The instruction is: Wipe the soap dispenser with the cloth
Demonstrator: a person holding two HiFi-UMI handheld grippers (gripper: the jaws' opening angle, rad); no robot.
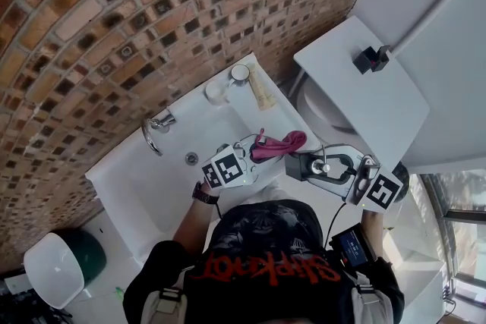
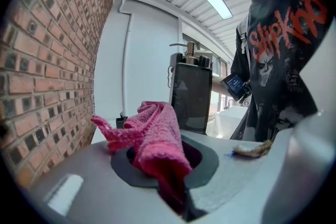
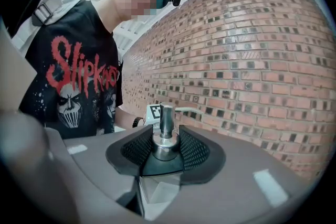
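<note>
There is one white sink point(image 1: 163, 178) with one tap point(image 1: 156, 131) and one cup point(image 1: 240, 73) at its back edge, and I cannot tell what is in the cup. Over the front of the sink, the left gripper point(image 2: 169, 168) has its fingers closed tight on one pink cloth point(image 2: 157, 134), which sticks out to the right. Just beside the cloth, the right gripper point(image 3: 166, 150) has its fingers squeezed on the neck of the one dark soap dispenser point(image 1: 298, 165), held up in the air, with its shiny pump between them.
</note>
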